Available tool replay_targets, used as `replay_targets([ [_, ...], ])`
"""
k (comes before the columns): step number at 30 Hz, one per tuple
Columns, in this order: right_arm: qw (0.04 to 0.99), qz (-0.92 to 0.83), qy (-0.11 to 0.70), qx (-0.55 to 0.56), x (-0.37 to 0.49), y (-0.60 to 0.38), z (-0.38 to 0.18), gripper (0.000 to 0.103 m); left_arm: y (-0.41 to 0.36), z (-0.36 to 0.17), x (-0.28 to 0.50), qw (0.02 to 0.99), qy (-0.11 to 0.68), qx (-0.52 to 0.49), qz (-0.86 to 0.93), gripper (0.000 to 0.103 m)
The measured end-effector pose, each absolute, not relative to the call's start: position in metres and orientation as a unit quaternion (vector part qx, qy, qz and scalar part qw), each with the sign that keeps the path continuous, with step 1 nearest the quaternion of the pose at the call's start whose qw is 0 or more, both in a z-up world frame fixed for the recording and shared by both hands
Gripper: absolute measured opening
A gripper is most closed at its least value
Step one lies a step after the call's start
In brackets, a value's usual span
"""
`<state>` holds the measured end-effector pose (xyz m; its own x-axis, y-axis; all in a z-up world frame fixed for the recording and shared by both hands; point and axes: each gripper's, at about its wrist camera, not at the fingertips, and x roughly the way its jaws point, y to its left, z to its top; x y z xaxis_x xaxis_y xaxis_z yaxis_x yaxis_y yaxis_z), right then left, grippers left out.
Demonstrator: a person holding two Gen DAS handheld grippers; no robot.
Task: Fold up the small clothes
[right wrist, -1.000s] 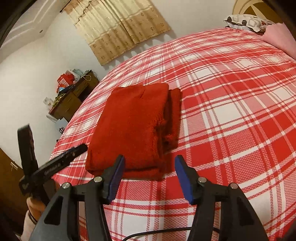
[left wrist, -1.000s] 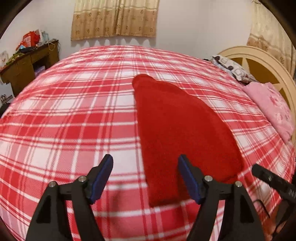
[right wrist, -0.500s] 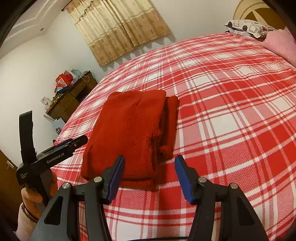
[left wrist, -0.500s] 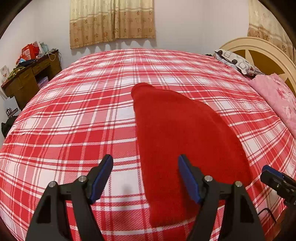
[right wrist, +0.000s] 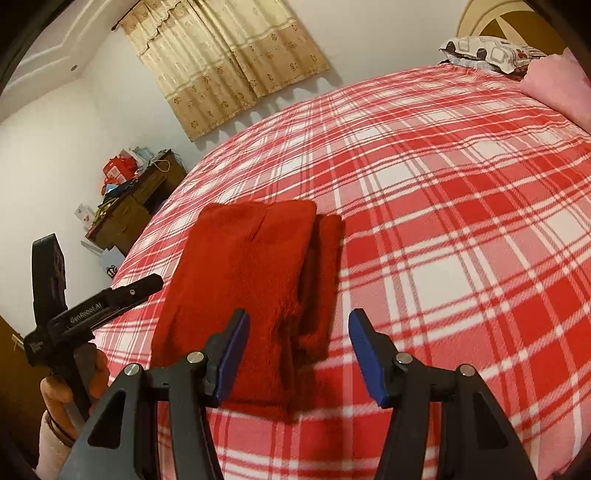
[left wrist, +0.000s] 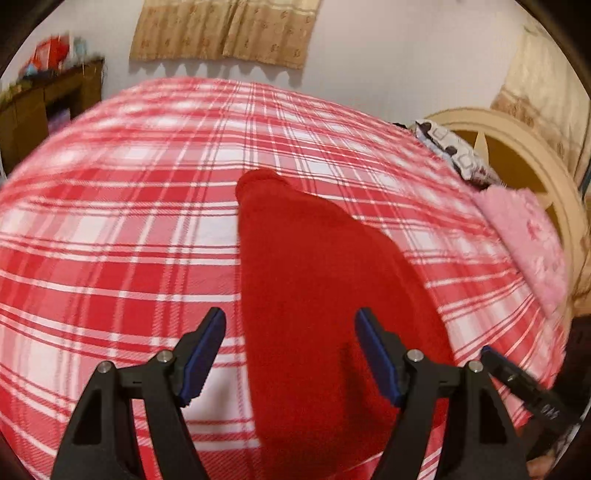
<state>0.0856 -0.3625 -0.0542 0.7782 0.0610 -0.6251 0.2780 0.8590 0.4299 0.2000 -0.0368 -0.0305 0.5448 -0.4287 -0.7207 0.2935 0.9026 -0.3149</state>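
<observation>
A red fleece garment (left wrist: 317, 295) lies folded into a long strip on the red-and-white plaid bedspread (left wrist: 110, 240). In the right wrist view the red garment (right wrist: 243, 280) shows a narrower folded layer along its right side. My left gripper (left wrist: 290, 354) hovers open above the garment's near end, nothing between its blue pads. My right gripper (right wrist: 295, 354) also stands open over the garment's near right corner, holding nothing. The left gripper's body (right wrist: 88, 314) and the hand holding it appear at the left in the right wrist view.
A pink blanket (left wrist: 524, 236) and a patterned pillow (left wrist: 454, 155) lie by the cream headboard (left wrist: 517, 147) on the right. A cluttered wooden desk (right wrist: 136, 210) stands past the bed's far left corner. Beige curtains (left wrist: 225, 29) hang on the far wall.
Both grippers have drawn back from the garment and stay open. The left wrist view has rolled slightly and is blurred with motion. The garment lies as before.
</observation>
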Motion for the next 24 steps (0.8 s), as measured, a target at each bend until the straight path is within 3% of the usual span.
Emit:
replay_targets([
  [10,0.888,-0.042,0.342,0.304,0.146,-0.385,-0.079,0.064,-0.031,-0.062,0.232,0.841,0.477,-0.168,-0.194,0.074],
  [16,0.874,-0.021,0.356,0.330,0.174,-0.382,-0.105,0.071,-0.038,-0.083,0.235,0.837,0.486,-0.172,-0.181,0.075],
  [24,0.885,-0.003,0.356,0.299,0.178,-0.373,-0.107,0.071,-0.043,-0.081,0.237,0.846,0.478,-0.150,-0.181,0.075],
])
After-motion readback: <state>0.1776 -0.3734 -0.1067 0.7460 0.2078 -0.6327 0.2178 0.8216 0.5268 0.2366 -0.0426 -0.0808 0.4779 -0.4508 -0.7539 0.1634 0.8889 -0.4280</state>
